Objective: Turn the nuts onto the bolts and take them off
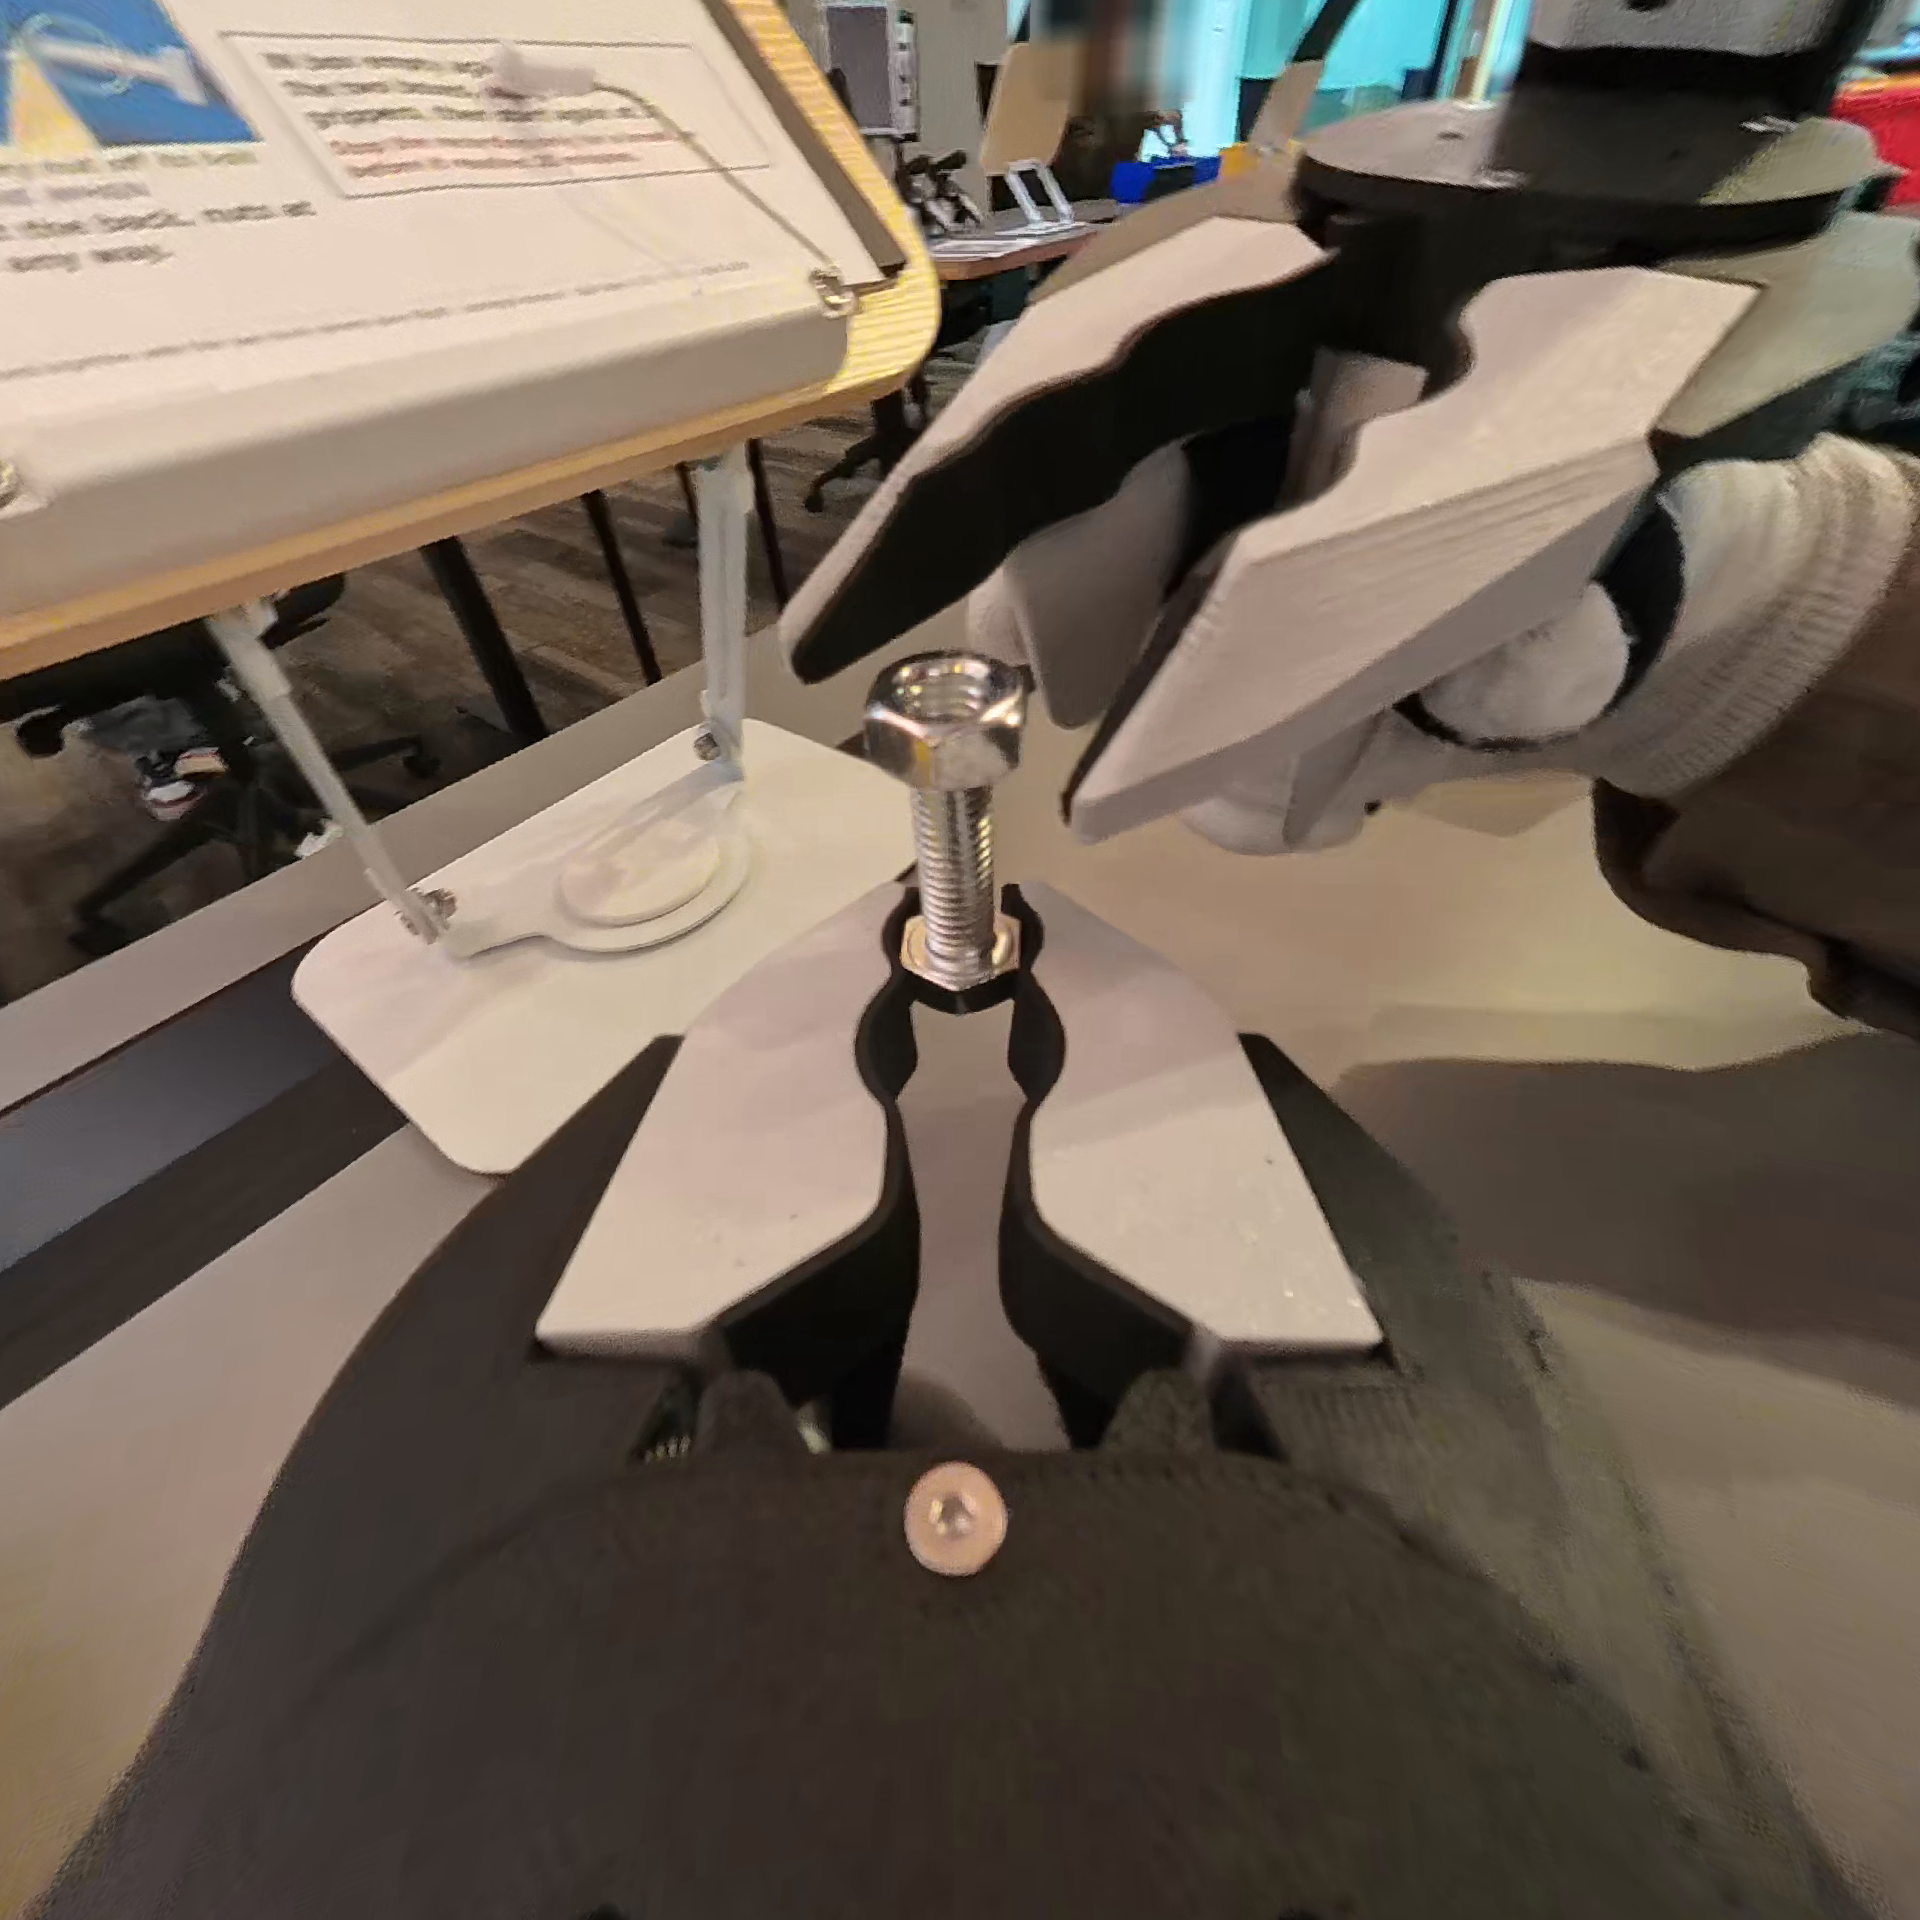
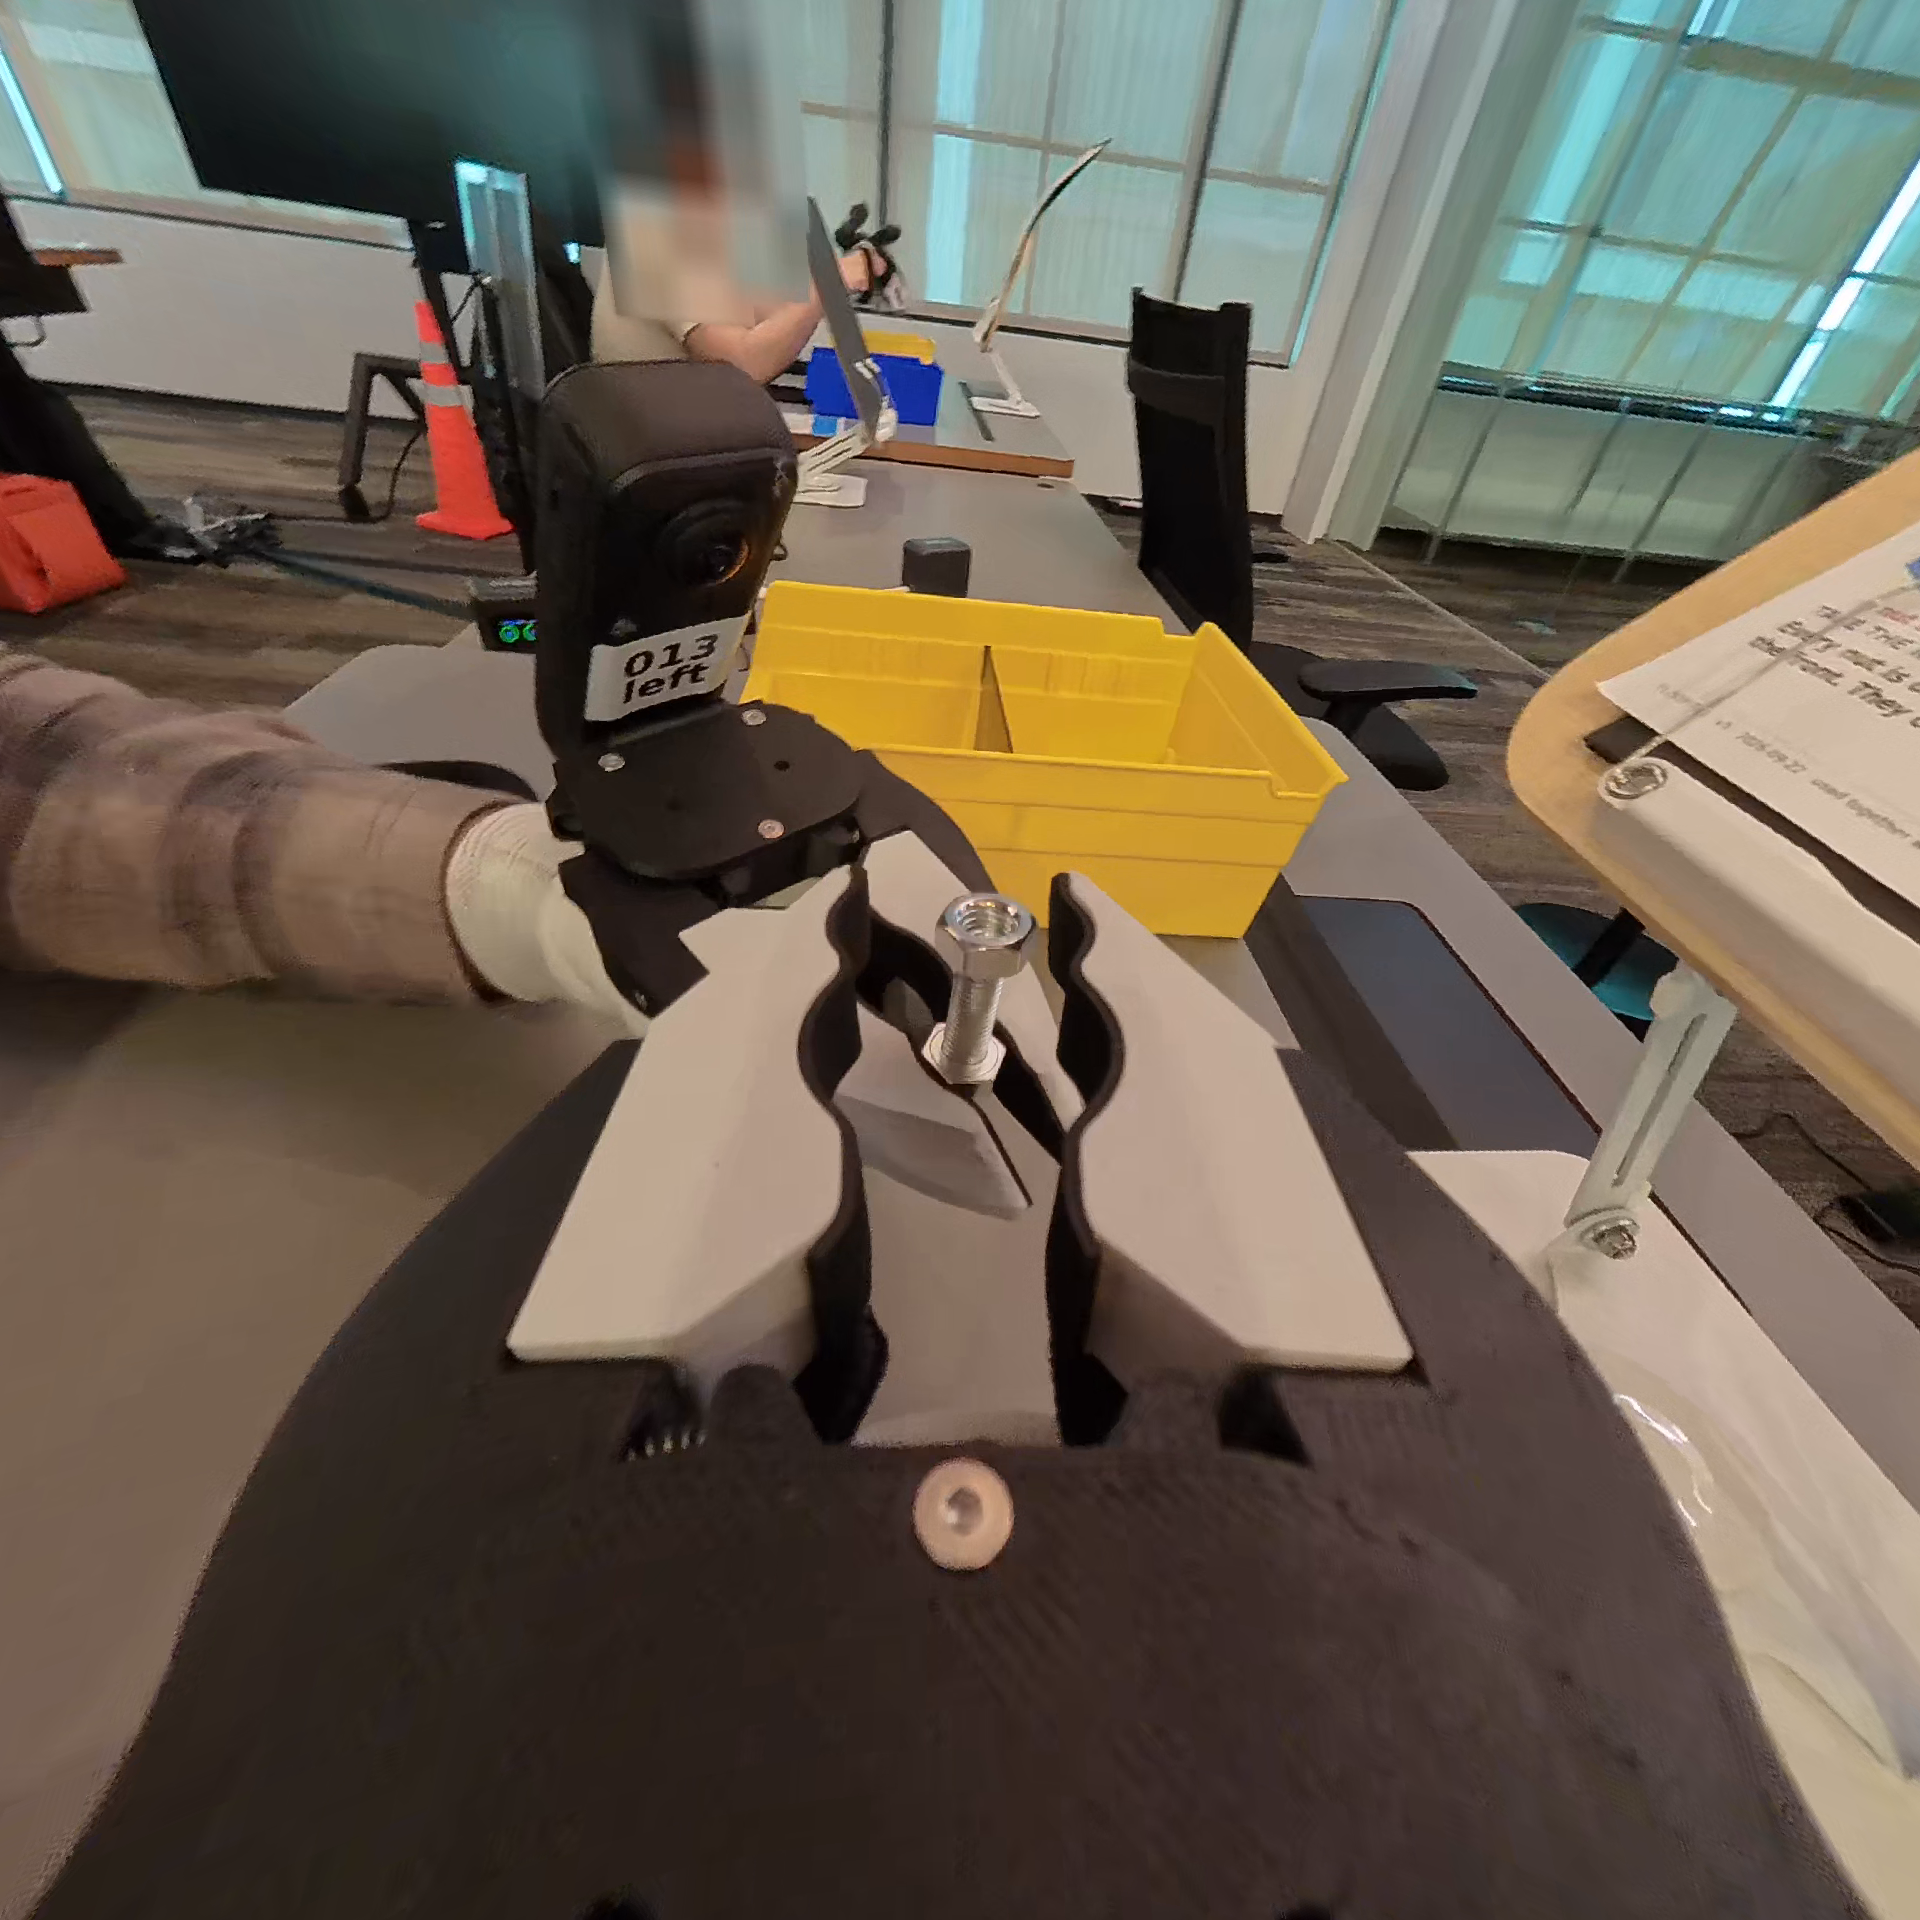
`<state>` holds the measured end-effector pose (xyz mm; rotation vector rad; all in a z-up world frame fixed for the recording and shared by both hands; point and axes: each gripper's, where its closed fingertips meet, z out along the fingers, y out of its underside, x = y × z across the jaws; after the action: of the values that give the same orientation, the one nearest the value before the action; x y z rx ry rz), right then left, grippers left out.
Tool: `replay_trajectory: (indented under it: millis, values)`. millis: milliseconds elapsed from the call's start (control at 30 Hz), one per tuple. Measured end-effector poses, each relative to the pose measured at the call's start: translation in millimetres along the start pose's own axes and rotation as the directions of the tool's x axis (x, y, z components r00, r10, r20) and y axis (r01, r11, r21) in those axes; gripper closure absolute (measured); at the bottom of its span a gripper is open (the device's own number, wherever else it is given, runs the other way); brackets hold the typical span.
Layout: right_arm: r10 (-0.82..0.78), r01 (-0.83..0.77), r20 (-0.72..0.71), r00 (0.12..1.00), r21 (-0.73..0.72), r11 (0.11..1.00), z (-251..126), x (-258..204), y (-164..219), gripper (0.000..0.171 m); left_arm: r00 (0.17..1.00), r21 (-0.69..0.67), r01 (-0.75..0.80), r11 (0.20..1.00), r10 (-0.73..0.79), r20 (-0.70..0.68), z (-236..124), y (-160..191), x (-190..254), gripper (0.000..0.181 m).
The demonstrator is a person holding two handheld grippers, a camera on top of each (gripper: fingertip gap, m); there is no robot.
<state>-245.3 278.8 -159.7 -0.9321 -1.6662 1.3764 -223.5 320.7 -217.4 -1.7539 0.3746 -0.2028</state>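
A silver bolt (image 1: 954, 873) stands upright, head down, with a silver hex nut (image 1: 945, 717) at the top of its thread. My left gripper (image 1: 958, 940) is shut on the bolt's hex head and holds it above the grey table. My right gripper (image 2: 956, 899) is open, and its two fingertips stand on either side of the nut (image 2: 982, 925) without touching it. In the left wrist view the right gripper (image 1: 943, 732) comes in from the upper right, held by a white-gloved hand (image 1: 1507, 686). The right wrist view shows the left gripper (image 2: 987, 1101) holding the bolt (image 2: 968, 1003).
A yellow bin (image 2: 1039, 821) with a divider stands on the table behind the bolt. A tilted board with printed sheets (image 1: 416, 260) on a white stand (image 1: 468, 1039) sits at the left of the left wrist view and the right of the right wrist view (image 2: 1766, 727). Chairs and desks lie beyond. There is about 7 centimetres between the tips of the two grippers.
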Motion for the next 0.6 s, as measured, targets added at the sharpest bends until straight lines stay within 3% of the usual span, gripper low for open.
replay_trajectory:
  millis: [300,400,600]
  values:
    - [0.007,-0.008,0.173,0.985,0.003,1.0,-20,-23,0,0.144,0.977,0.018,-0.062,0.998,0.064,-0.205,-3,-4,40,0.167]
    - [0.009,-0.009,0.187,0.982,-0.001,1.0,-20,-25,2,0.154,0.977,0.022,-0.059,0.998,0.062,-0.205,-3,-5,41,0.167]
    - [0.032,-0.036,0.139,0.99,0.024,0.999,-17,-15,-1,0.155,0.988,0.038,-0.016,0.999,0.021,-0.154,-2,-9,29,0.167]
